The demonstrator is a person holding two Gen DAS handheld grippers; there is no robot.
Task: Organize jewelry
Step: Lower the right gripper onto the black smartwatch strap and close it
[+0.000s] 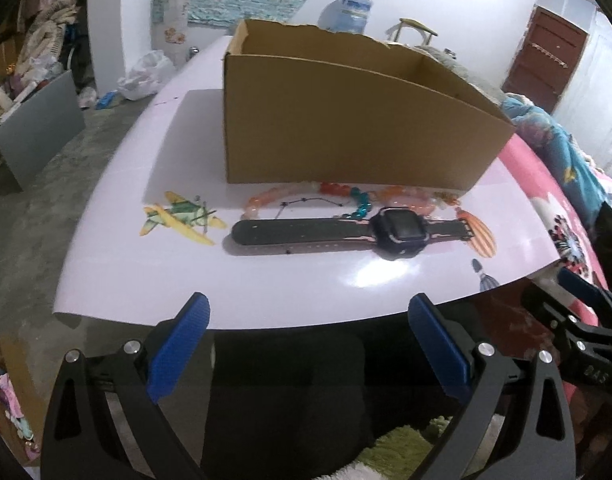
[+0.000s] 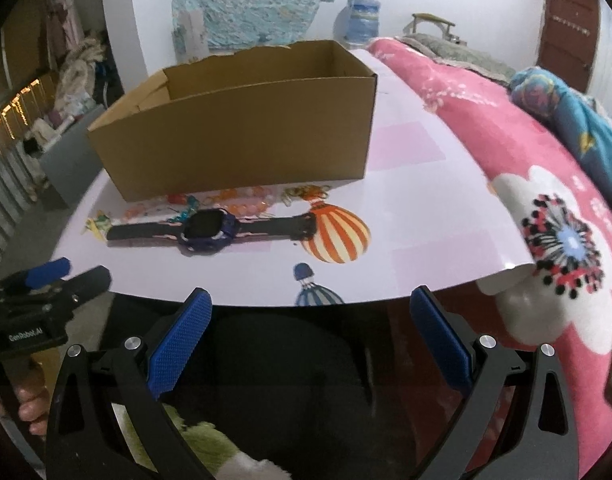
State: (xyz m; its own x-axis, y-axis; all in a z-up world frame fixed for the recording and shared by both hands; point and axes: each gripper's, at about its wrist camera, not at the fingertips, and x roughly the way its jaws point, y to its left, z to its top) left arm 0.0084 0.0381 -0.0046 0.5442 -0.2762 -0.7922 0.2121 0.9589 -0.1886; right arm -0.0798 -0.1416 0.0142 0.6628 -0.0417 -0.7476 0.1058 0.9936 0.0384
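Observation:
A dark smartwatch (image 1: 402, 229) with a long black strap lies flat on the white board (image 1: 265, 280), in front of an open cardboard box (image 1: 346, 128). Orange, pink and teal bead bracelets (image 1: 346, 196) and a thin black chain (image 1: 310, 202) lie between watch and box. My left gripper (image 1: 310, 320) is open and empty, just short of the board's near edge. In the right wrist view the watch (image 2: 209, 232), beads (image 2: 233, 200) and box (image 2: 241, 128) show again. My right gripper (image 2: 312, 316) is open and empty, at the near edge.
The board (image 2: 426, 220) lies on a bed with a pink flowered blanket (image 2: 546, 208) to the right. Printed balloon (image 2: 334, 236) and plane (image 1: 177, 218) pictures mark the board. The other gripper shows at the left of the right wrist view (image 2: 45, 280). Floor clutter lies far left.

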